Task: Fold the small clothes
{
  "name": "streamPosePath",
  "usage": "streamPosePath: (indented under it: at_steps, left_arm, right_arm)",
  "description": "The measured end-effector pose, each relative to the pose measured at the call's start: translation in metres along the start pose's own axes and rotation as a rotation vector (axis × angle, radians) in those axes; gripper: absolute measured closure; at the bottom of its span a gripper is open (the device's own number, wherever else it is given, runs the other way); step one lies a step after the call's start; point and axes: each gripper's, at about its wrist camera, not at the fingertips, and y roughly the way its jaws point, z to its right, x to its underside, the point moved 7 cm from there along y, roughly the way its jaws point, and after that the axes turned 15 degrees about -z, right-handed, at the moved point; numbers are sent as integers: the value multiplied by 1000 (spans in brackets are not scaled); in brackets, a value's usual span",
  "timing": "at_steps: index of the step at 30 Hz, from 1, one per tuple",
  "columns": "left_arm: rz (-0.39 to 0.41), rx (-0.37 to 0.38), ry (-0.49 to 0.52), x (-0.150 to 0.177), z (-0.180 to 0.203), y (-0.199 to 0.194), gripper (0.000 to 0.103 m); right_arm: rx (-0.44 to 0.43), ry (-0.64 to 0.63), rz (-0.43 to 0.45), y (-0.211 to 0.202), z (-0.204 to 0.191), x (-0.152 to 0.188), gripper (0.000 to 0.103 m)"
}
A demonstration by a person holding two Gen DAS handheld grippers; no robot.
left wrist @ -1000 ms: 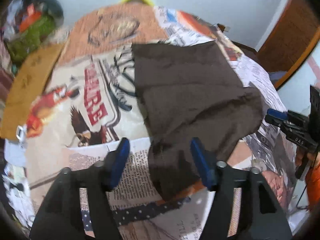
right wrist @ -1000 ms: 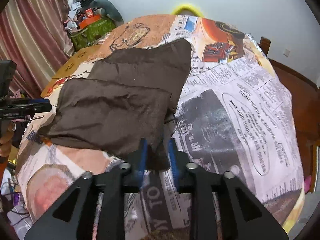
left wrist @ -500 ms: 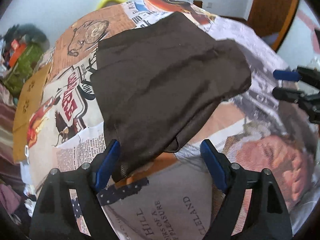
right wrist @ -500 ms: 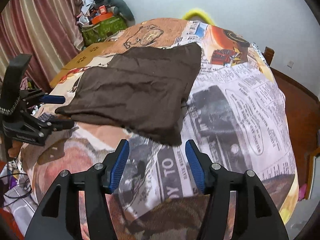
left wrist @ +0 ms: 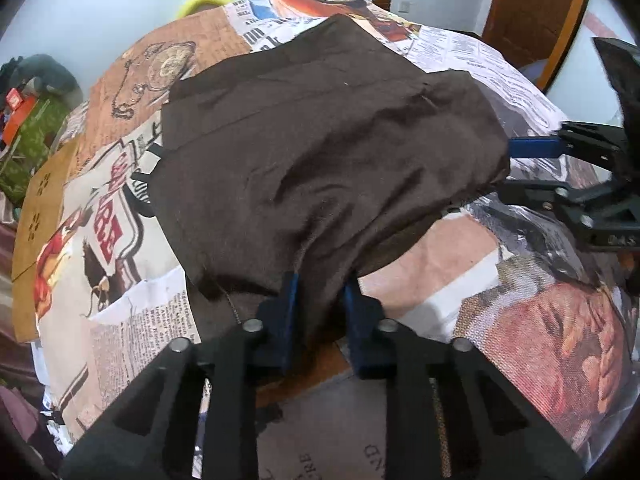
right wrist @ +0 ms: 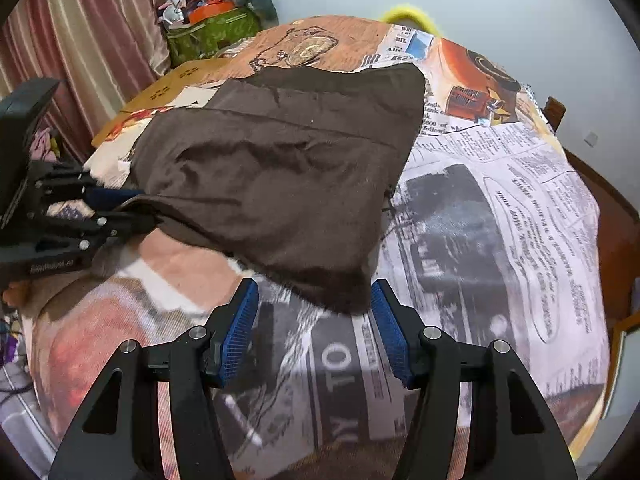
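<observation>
Cloth [left wrist: 320, 160], brown and half folded, has its near edge bunched between closing left tongs [left wrist: 320, 300] at bottom centre, while right tongs [right wrist: 314, 320] gape empty; next likely a second grip, then a lift.

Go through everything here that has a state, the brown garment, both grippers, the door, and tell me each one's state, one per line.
Brown garment: folded over, wrinkled, lying on the printed bedcover.
Left gripper: jaws closing, pinching the garment's near edge.
Right gripper: jaws apart, straddling the garment's near corner, pads not pressing it.
Wooden door: cannot tell whether open or shut.
</observation>
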Motion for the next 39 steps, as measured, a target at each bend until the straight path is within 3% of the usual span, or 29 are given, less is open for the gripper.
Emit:
streamPosePath:
  at_steps: [2, 4, 5, 8, 12, 15, 17, 19, 24, 31, 36, 39]
  left_arm:
    - [-9, 23, -19, -1, -4, 0, 90]
    - [-11, 50, -43, -1, -10, -1, 92]
    - [-11, 57, -51, 0, -12, -2, 92]
    - [4, 61, -64, 3, -18, -10, 92]
    - [33, 55, -80, 4, -24, -24, 93]
    - [53, 57, -89, 3, -27, -34, 93]
    - [61, 60, -91, 1, -28, -39, 93]
    - [68, 71, -94, -2, -27, -44, 93]
    - [85, 85, -94, -7, -23, -53, 93]
    - [86, 89, -93, -4, -23, -56, 93]
    - [56, 86, -105, 5, -27, -43, 93]
    - [42, 89, -112, 9, -28, -37, 93]
  right_arm:
    - [-36, 14, -8, 4, 1, -3, 52]
    - [-60, 28, -25, 8, 1, -5, 86]
    - [-73, 34, -31, 10, 0, -5, 92]
    - [-98, 27, -12, 4, -6, -4, 94]
    - [-99, -17, 23, -14, -18, 1, 95]
    - [-16, -58, 72, -26, -23, 1, 95]
    - [31, -81, 81, -31, -25, 2, 84]
    - [26, -86, 48, -29, -27, 5, 53]
    - [-16, -125, 29, -24, -44, 11, 52]
    - [-7, -193, -18, 1, -64, 11, 52]
    - [-42, -119, -43, 12, -53, 0, 53]
    - [-49, -98, -59, 21, -48, -3, 68]
